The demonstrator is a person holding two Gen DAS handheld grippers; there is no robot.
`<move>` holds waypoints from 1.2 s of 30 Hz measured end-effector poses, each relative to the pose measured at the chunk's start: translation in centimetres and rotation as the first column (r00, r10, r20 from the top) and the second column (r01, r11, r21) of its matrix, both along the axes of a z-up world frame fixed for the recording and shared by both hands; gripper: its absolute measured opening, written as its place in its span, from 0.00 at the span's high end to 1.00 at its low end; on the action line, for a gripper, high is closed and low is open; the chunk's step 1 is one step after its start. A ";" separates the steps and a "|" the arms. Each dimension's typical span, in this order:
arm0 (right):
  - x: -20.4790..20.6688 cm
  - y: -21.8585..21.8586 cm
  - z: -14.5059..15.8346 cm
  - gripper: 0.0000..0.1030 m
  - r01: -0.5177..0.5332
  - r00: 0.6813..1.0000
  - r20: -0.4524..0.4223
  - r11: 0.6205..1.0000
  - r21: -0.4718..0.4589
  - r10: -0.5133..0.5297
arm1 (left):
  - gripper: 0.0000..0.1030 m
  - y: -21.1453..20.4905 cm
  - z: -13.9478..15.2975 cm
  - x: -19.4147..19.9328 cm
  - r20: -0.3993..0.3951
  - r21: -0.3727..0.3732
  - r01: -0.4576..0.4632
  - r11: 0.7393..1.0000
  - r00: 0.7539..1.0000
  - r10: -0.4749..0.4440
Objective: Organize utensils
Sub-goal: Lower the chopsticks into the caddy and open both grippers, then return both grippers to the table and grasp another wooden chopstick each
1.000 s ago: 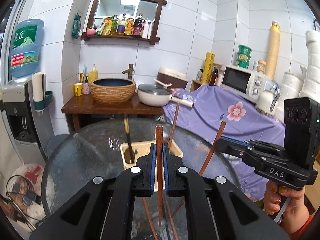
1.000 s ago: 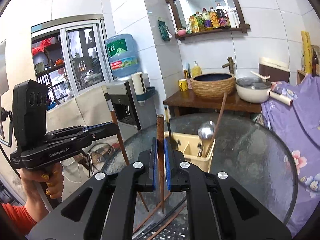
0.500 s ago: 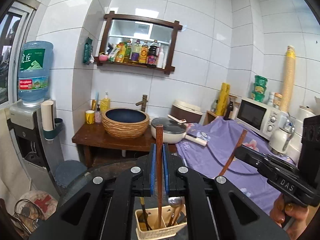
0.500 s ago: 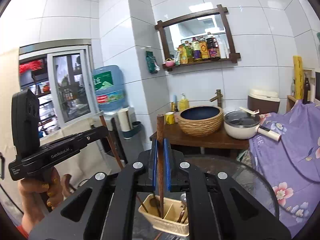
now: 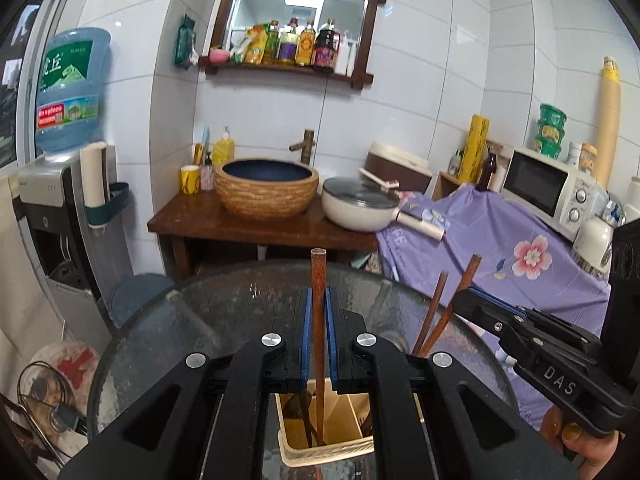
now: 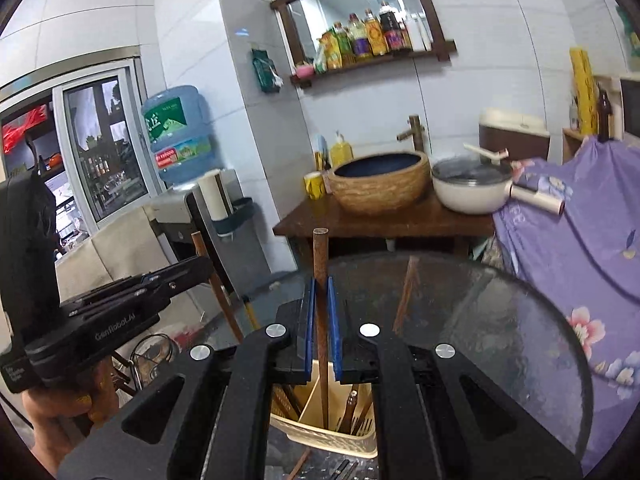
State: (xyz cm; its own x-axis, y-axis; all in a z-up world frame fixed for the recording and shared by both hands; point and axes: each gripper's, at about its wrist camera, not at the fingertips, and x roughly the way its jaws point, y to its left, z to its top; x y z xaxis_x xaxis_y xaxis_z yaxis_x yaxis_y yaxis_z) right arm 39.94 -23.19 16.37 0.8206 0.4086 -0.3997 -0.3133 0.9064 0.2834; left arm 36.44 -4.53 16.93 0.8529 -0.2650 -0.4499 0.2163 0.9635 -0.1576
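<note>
Since half a second ago both tools dropped toward counter. Left tool clamps a chopstick, right tool clamps another; tips now inside the cream utensil caddy. Release likely next.

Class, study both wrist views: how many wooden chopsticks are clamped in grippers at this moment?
2. One chopstick stands upright in the left gripper; one chopstick in the right gripper. Both dip into the beige holder. More utensils inside it are partly hidden.
</note>
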 end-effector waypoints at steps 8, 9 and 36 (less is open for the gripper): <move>0.9 0.2 -2.3 0.93 0.003 0.999 -0.048 1.000 -0.015 -0.004 | 0.94 -0.4 -2.9 0.8 -0.051 0.021 0.008 1.000 0.999 -0.007; 0.9 0.1 -2.5 0.93 0.004 0.999 -0.047 1.000 -0.015 -0.004 | 0.94 -0.5 -3.1 0.9 -0.055 0.022 0.010 1.000 0.998 -0.008; -8.9 -0.6 -7.5 0.43 0.056 0.998 -0.017 0.990 -0.130 -0.058 | 0.22 1.9 -9.8 -9.3 -0.057 0.086 -0.075 0.993 0.995 0.080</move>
